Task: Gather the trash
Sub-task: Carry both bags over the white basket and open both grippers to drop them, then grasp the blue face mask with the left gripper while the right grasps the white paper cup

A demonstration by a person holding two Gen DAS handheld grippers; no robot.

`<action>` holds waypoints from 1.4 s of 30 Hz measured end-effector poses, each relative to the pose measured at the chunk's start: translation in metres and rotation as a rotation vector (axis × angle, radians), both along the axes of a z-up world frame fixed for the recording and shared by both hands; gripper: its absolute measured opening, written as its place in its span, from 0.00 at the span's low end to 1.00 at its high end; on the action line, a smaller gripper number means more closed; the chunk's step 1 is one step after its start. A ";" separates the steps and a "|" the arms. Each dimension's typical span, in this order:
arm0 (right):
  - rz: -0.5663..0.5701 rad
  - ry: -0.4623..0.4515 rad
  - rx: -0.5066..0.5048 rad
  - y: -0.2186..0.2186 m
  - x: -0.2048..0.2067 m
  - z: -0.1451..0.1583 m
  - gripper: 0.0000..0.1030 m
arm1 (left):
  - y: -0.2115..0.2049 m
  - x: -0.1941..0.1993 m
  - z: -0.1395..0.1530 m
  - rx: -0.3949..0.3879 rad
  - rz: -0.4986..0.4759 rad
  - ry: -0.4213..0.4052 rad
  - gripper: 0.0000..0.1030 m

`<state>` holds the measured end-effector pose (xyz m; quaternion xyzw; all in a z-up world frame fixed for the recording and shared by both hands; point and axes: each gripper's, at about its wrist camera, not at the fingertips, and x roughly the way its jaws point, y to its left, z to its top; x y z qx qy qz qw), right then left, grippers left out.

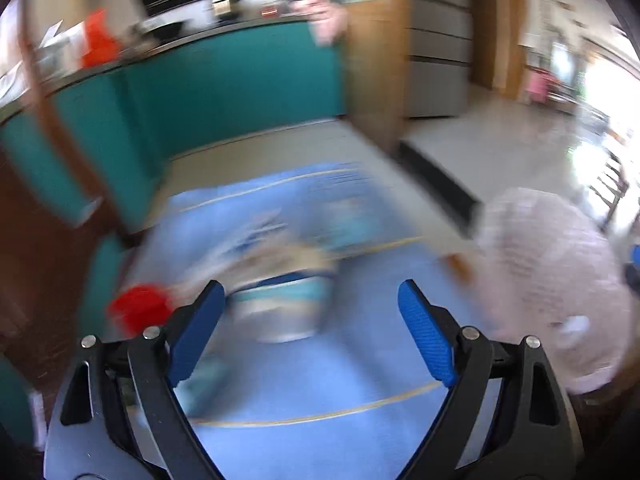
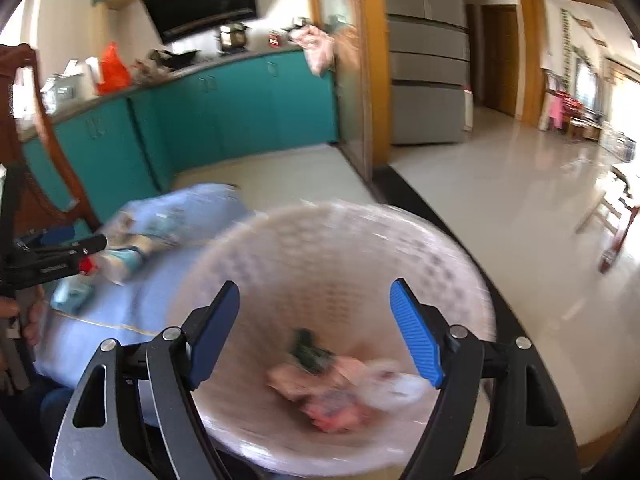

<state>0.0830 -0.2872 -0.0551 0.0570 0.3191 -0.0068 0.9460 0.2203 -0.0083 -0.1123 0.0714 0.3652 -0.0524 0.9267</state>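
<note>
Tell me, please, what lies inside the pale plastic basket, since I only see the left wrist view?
Observer: In the right wrist view, the pale perforated plastic basket holds blurred trash: something dark green, pink scraps and a white piece.
Operator: Is the right claw holding anything?
Observer: No, the right claw is open and empty above the basket.
Operator: Can you see my left claw?
Observer: Yes, the left claw reaches towards litter on the blue cloth.

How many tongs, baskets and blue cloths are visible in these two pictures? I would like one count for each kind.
Tongs: 2 (left tongs, right tongs)
Basket: 1
Blue cloth: 1
Total: 4
</note>
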 end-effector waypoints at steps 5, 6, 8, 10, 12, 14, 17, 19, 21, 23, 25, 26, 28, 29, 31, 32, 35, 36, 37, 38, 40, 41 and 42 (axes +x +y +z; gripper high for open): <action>0.136 -0.016 0.003 0.057 0.028 0.004 0.74 | 0.077 0.014 -0.029 -0.015 0.160 0.142 0.74; 0.162 -0.017 0.017 0.068 0.035 0.005 0.74 | 0.083 0.015 -0.035 -0.020 0.168 0.157 0.72; 0.221 -0.002 0.025 0.096 0.055 0.002 0.74 | 0.089 0.017 -0.043 -0.033 0.154 0.189 0.69; 0.268 0.013 0.033 0.121 0.069 -0.003 0.74 | 0.092 0.020 -0.048 -0.042 0.136 0.202 0.65; 0.327 0.054 0.080 0.149 0.092 -0.013 0.74 | 0.092 0.021 -0.058 -0.039 0.139 0.218 0.53; 0.342 0.091 0.135 0.171 0.112 -0.023 0.74 | 0.098 0.021 -0.066 -0.038 0.155 0.245 0.42; 0.345 0.155 0.235 0.201 0.142 -0.039 0.74 | 0.106 0.018 -0.071 -0.085 0.142 0.264 0.34; 0.330 0.187 0.256 0.214 0.153 -0.046 0.74 | 0.111 0.016 -0.072 -0.127 0.124 0.272 0.31; 0.306 0.222 0.241 0.231 0.163 -0.055 0.74 | 0.117 0.013 -0.072 -0.165 0.122 0.276 0.31; 0.275 0.255 0.208 0.240 0.171 -0.063 0.74 | 0.120 0.009 -0.072 -0.200 0.113 0.280 0.31; 0.244 0.286 0.181 0.248 0.178 -0.071 0.74 | 0.118 0.009 -0.072 -0.217 0.096 0.281 0.31; 0.232 0.298 0.161 0.248 0.180 -0.074 0.74 | 0.117 0.007 -0.072 -0.221 0.085 0.281 0.31; 0.223 0.317 0.144 0.250 0.182 -0.079 0.74 | 0.115 0.008 -0.073 -0.226 0.077 0.281 0.31; 0.220 0.326 0.135 0.250 0.182 -0.082 0.74 | 0.116 0.007 -0.073 -0.229 0.078 0.280 0.31; 0.216 0.324 0.126 0.249 0.179 -0.084 0.69 | 0.118 0.007 -0.073 -0.237 0.086 0.278 0.31; 0.221 0.321 0.126 0.247 0.177 -0.084 0.69 | 0.119 0.006 -0.072 -0.239 0.090 0.277 0.31; 0.231 0.321 0.132 0.240 0.171 -0.083 0.68 | 0.119 0.004 -0.070 -0.239 0.090 0.273 0.31; 0.237 0.323 0.132 0.237 0.167 -0.082 0.68 | 0.119 0.004 -0.069 -0.240 0.089 0.271 0.31; 0.245 0.327 0.133 0.234 0.163 -0.082 0.68 | 0.118 0.003 -0.069 -0.240 0.087 0.269 0.31; 0.256 0.332 0.138 0.227 0.155 -0.081 0.68 | 0.117 0.003 -0.068 -0.237 0.082 0.266 0.31; 0.272 0.341 0.156 0.212 0.138 -0.078 0.68 | 0.114 0.000 -0.065 -0.230 0.073 0.263 0.31; 0.278 0.343 0.162 0.205 0.130 -0.076 0.68 | 0.113 -0.001 -0.066 -0.227 0.071 0.264 0.31; 0.284 0.344 0.162 0.200 0.123 -0.074 0.68 | 0.111 -0.001 -0.066 -0.223 0.069 0.266 0.31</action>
